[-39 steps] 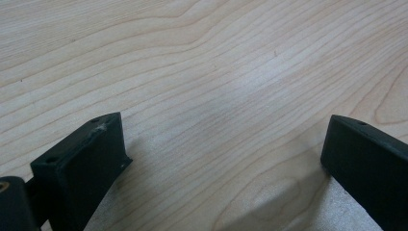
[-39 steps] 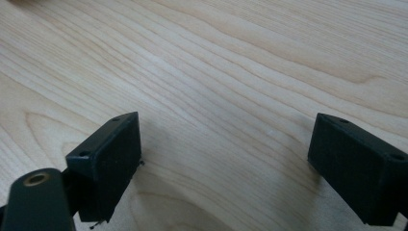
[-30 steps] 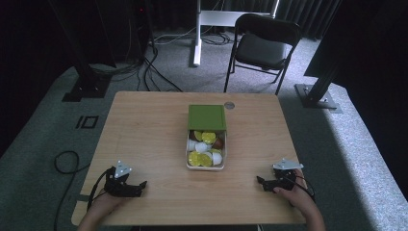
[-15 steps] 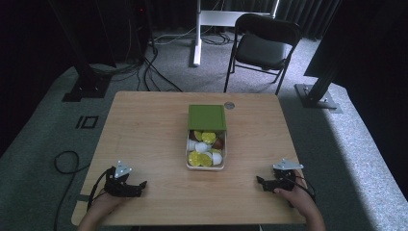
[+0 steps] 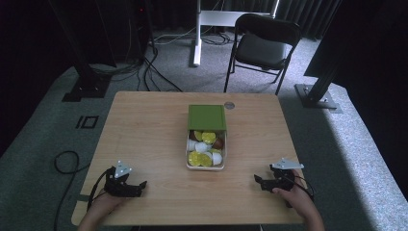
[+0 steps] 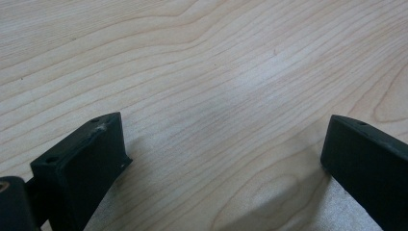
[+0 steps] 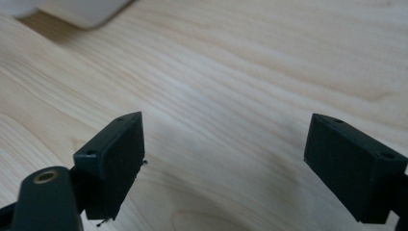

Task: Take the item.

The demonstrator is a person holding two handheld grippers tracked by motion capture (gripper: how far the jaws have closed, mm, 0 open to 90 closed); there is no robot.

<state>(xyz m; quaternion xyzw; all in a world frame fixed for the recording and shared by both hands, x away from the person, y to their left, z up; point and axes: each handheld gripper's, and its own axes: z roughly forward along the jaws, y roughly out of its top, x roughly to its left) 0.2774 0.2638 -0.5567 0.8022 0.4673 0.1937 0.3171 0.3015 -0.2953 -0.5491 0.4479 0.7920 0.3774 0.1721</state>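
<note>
At the near left corner of the wooden table [image 5: 144, 130] the left gripper [image 5: 136, 187] rests low on the wood, held by the person's left hand [image 5: 103, 204] coming in from the bottom edge, its grey three-cornered plate on top and its black cable [image 5: 67, 161] looping off over the carpet to the left; in the left gripper view its two black jaws stand wide apart with nothing but bare wood grain between them. Toward the middle of the table, well apart from both grippers, sits a white container [image 5: 206, 166] filled with small round capsules [image 5: 199, 158], some yellow-topped, some white and some brown, and its green lid [image 5: 207, 117] lies over the far end, leaving the near part uncovered. Just beyond the lid a small round grommet [image 5: 229, 105] is set into the tabletop near the far edge. At the near right the right gripper [image 5: 260, 181] lies on the wood in the person's right hand [image 5: 296, 197], pointing toward the table's middle; in the right gripper view its jaws are likewise spread wide over bare wood, and a blurred white corner of the container shows at the top left of that view. Beyond the table a black folding chair [image 5: 262, 43] stands on the grey carpet
</note>
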